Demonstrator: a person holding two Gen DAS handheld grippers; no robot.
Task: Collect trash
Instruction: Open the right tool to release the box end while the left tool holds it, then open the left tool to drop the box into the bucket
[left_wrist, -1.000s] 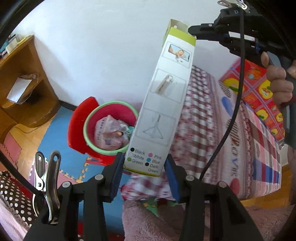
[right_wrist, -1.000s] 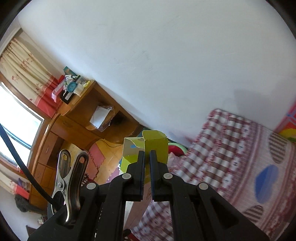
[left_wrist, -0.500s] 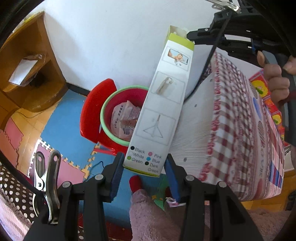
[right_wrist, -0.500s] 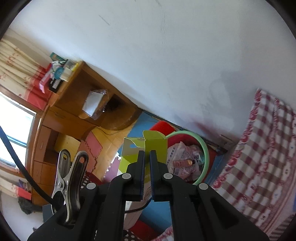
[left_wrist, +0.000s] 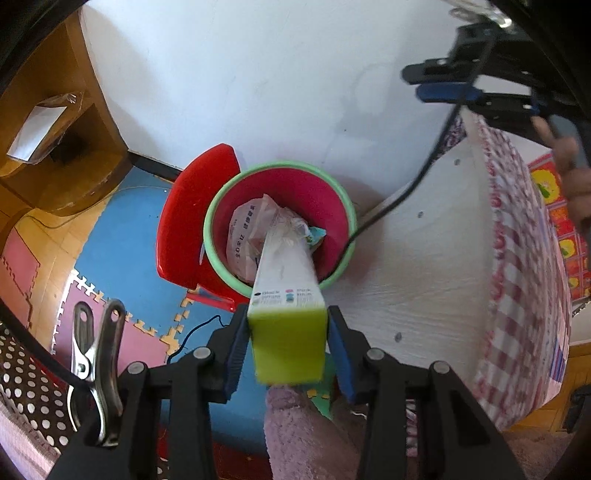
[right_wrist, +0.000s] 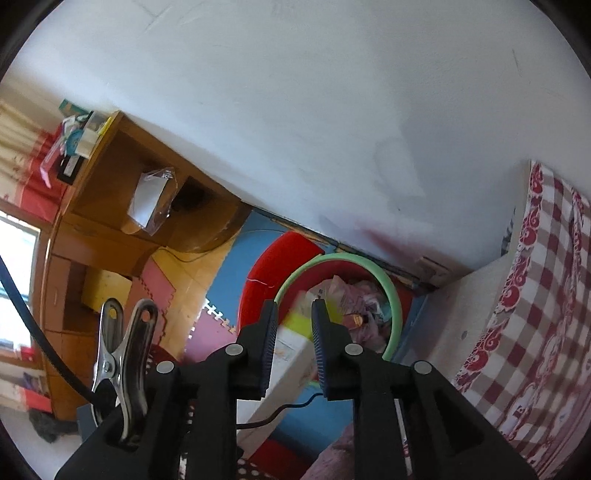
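Right gripper (right_wrist: 293, 321) opening off the box (left_wrist: 286, 299), now tipped into the bin (left_wrist: 280, 173); left gripper (left_wrist: 287, 345) closing on it.

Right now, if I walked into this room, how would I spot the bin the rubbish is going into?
Look at the foot of the white wall, between the wooden desk and the checked bed. There a round bin sits on a red plastic stool. It is the only container with a pale green rim and deep pink inside, holding crumpled wrappers.
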